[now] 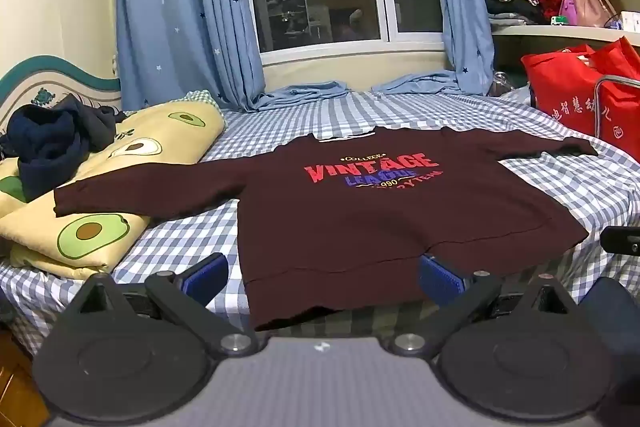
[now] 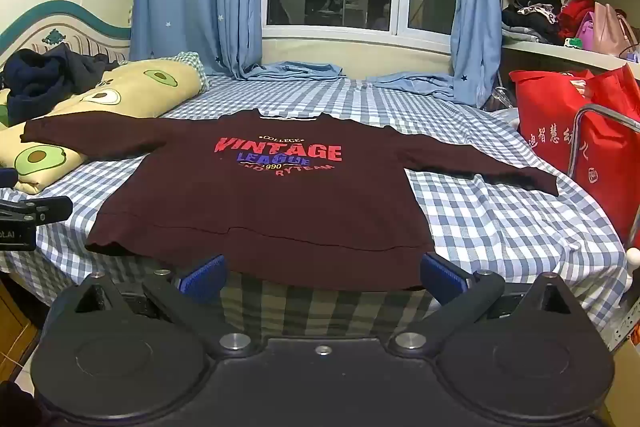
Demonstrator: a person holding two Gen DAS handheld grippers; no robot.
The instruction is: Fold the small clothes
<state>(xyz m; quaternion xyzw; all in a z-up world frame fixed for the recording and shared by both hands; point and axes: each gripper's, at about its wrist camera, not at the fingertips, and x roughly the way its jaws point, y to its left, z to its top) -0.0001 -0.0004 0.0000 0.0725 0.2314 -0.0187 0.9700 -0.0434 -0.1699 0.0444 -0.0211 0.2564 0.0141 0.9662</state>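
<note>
Both my jaws wide, nothing between them. Maroon sweatshirt [image 1: 360,219] lies flat on the checked bed [image 1: 400,111], print up, sleeves spread, hem just ahead of my left gripper [image 1: 324,277] and right gripper [image 2: 322,275].

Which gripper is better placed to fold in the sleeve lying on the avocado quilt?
Left, probably. The left gripper, open, sits toward the sweatshirt's quilt-side half, nearer that sleeve on the avocado quilt; the right gripper is farther away.
</note>
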